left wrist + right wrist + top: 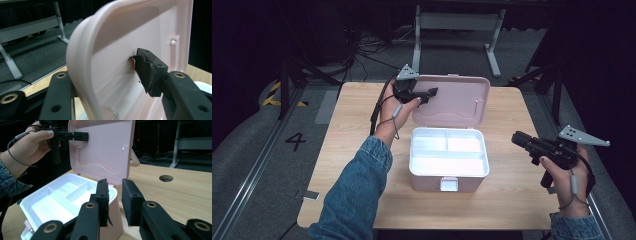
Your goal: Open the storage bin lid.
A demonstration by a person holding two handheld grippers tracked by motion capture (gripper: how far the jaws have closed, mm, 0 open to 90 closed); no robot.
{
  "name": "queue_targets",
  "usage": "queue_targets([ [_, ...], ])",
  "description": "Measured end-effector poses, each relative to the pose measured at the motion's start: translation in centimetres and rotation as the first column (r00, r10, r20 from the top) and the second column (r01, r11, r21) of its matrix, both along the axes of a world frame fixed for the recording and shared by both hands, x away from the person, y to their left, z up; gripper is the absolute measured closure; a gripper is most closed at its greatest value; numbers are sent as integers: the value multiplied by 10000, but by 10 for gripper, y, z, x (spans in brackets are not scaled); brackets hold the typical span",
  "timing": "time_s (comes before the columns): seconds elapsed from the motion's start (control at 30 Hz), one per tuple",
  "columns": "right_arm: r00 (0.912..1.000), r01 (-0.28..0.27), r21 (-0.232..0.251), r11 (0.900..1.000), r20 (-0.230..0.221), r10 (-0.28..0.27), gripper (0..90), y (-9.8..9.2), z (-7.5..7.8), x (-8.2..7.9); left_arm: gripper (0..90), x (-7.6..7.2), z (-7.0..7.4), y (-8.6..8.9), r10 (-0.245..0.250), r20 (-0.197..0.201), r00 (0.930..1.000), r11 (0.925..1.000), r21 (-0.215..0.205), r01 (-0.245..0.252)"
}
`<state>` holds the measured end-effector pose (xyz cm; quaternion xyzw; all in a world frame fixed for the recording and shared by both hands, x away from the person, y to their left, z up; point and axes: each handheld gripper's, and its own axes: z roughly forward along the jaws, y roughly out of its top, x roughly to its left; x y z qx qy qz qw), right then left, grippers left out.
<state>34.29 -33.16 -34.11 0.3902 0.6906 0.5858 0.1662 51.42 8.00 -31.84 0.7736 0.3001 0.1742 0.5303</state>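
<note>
Uppermost, the left tool straddles the upper left edge of the raised lid, one pad lying against the smooth inner face and the other jaw behind it; whether the pads press cannot be told. That lid belongs to a pale pink box at the middle of the wooden table, whose white tray has three bare compartments. Right of the box, the right tool hovers with jaws slightly parted, gripping nothing.

Wooden table with round hole; grey desk frame; floor cables.
</note>
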Motion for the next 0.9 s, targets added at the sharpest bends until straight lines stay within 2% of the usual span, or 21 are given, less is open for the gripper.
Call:
queue_targets([
  [0.13, 10000, 21, 19, 10000, -83, -20, 750, 0, -1, 1, 419, 6, -6, -2, 79, -19, 10000, 9999, 143, -78],
  [0.23, 10000, 20, 40, 10000, -91, -20, 746, -1, -2, 1, 398, 9, -10, -3, 134, -199, 9997, 9999, 90, -132],
  [0.37, 9998, 7, 106, 9999, -178, -5, 738, -1, -3, 1, 350, 14, -21, -5, -10, -587, 9983, 9987, 504, 39],
  [0.53, 9996, -87, 59, 9999, -257, 88, 732, 1, -5, 3, 334, 19, -32, -5, -102, -864, 9962, 9998, 164, 117],
  [0.63, 9994, -99, 71, 9999, -323, 101, 728, 1, -7, 4, 324, 23, -39, -4, -164, -1237, 9922, 9998, 104, 178],
  [0.67, 9994, -114, 68, 9999, -335, 117, 727, 1, -7, 4, 318, 24, -41, -4, -227, -1289, 9914, 9995, 180, 253],
  [0.77, 9991, -84, 98, 9999, -405, 88, 720, 1, -9, 5, 285, 26, -47, -5, -167, -1775, 9840, 9991, 357, 234],
  [0.83, 9989, -98, 106, 9999, -457, 103, 716, 1, -9, 6, 273, 27, -49, -6, -86, -1940, 9810, 9993, 341, 155],
  [0.9, 9987, -103, 139, 9999, -495, 110, 712, 1, -10, 6, 251, 28, -52, -6, 4, -2119, 9773, 9987, 492, 102],
])
